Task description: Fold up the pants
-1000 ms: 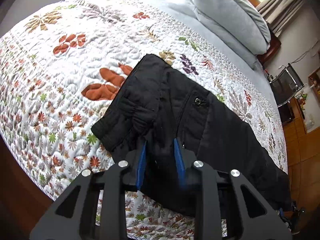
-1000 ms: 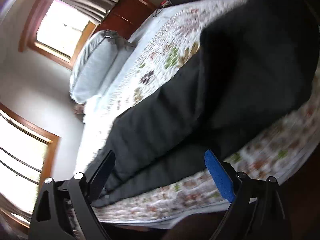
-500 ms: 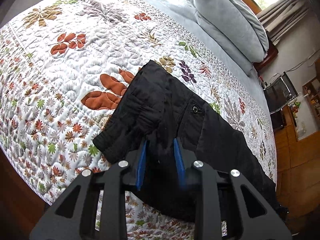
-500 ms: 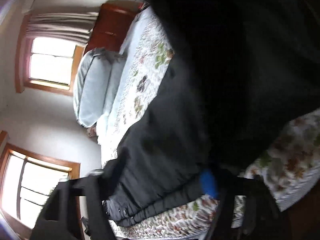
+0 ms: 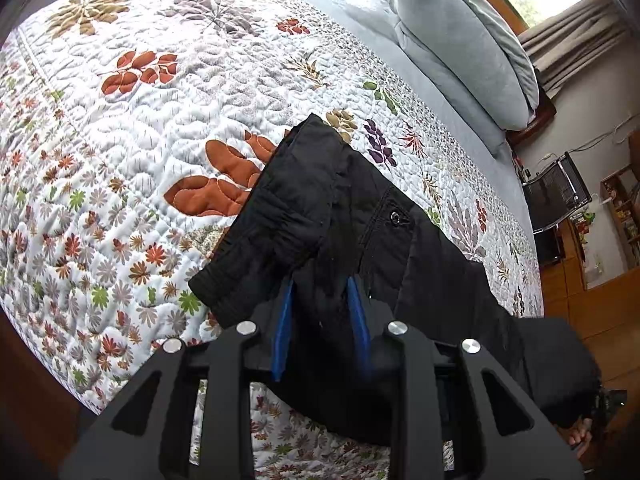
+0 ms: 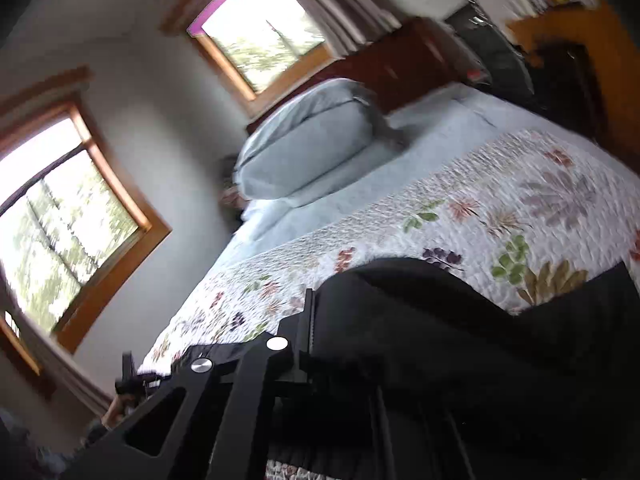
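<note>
Black pants [image 5: 360, 208] lie across a floral quilt [image 5: 140, 140] on a bed, waistband toward the left. My left gripper [image 5: 320, 312] sits at the waist's near edge, its blue pads [image 5: 282, 320] shut on a bunch of the black cloth. In the left wrist view the leg end [image 5: 560, 360] is raised off the bed at the lower right. In the right wrist view, which is blurred, the pants [image 6: 440, 340] drape over my right gripper [image 6: 340, 332] and hide its fingertips. It is shut on that cloth and held above the quilt.
Grey pillows [image 5: 460, 52] lie at the head of the bed on a pale sheet. A black chair [image 5: 556, 196] and wooden cabinets [image 5: 592, 292] stand beyond the bed's far side. Two windows [image 6: 60, 220] are in the wall. The bed's near edge drops off at the lower left.
My right gripper closed on the pants' leg end, then rose and rolled, lifting the cloth off the quilt. My left gripper kept its grip at the waist and shifted only slightly.
</note>
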`<state>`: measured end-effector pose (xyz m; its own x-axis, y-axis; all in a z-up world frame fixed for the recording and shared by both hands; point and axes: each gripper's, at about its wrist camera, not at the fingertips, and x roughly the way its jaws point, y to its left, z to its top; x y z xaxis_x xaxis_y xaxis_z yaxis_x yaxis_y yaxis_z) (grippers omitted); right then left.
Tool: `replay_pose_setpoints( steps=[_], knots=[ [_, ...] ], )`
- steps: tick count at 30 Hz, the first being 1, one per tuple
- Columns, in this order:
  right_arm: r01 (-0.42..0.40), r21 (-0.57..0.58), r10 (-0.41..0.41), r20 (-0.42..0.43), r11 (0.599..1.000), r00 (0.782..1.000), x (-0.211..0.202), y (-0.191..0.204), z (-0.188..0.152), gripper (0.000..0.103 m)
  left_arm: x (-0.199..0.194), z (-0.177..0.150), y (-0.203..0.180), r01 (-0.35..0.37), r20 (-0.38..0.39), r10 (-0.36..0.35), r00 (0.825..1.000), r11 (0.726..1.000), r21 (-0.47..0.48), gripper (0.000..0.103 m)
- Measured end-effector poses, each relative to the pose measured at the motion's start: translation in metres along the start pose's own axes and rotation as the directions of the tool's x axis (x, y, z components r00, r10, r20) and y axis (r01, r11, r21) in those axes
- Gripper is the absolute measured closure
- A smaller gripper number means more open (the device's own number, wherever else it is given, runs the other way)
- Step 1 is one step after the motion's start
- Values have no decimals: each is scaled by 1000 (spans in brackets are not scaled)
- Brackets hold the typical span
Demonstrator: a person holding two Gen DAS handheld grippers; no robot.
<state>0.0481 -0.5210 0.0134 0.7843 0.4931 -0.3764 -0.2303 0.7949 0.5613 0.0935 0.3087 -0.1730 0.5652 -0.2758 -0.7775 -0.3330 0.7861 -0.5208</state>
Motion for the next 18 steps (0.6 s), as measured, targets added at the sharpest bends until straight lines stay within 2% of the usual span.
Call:
replay_pose_setpoints(
  steps=[2,3,4,5,6,7,8,9,10,11,13,14,16,17,18],
  knots=[
    [29,40,-28,-34,999,999,0,-10,-17,98,0,1,0,-6,-7,6,1000,1000,4,76],
    [88,86,-81,-81,992,993,-3,-29,-34,98,-1,2,1,-9,-8,9,1000,1000,8,76],
    [118,142,-99,-137,983,986,-1,-48,-52,93,-1,2,0,-12,-10,12,1000,1000,12,76],
    [122,202,-85,-181,972,980,0,-67,-65,86,-2,3,-1,-19,-12,19,1000,1000,18,73],
    [137,309,-64,-237,941,969,2,-90,-89,77,-3,3,-1,-35,-5,36,999,999,25,67],
    [160,380,-50,-283,911,958,3,-107,-106,57,-6,4,-2,-55,5,55,998,998,31,63],
    [184,431,-41,-321,884,946,1,-120,-123,53,-11,4,-4,-79,20,78,997,996,40,60],
    [203,466,-47,-324,861,945,-5,-131,-137,53,-16,4,-5,-91,31,90,996,995,42,55],
    [182,495,-39,-287,849,957,-15,-138,-143,50,-20,4,-5,-96,40,94,995,995,39,52],
    [137,553,-20,-212,822,977,-30,-147,-147,41,-29,4,-8,-105,63,103,993,994,34,46],
    [64,635,-11,-87,770,996,-52,-160,-149,32,-44,2,-16,-131,115,125,986,990,49,40],
    [35,666,-20,-30,745,999,-61,-170,-148,32,-52,-1,-26,-148,148,136,980,986,76,34],
    [58,696,-72,-9,715,997,-70,-183,-141,32,-56,-5,-46,-162,175,139,975,979,124,27],
    [101,707,-116,-27,700,993,-72,-193,-136,35,-55,-9,-60,-155,179,126,976,974,162,25],
    [115,709,-134,-29,696,991,-73,-199,-132,42,-51,-13,-73,-137,172,103,980,970,199,23]
  ],
)
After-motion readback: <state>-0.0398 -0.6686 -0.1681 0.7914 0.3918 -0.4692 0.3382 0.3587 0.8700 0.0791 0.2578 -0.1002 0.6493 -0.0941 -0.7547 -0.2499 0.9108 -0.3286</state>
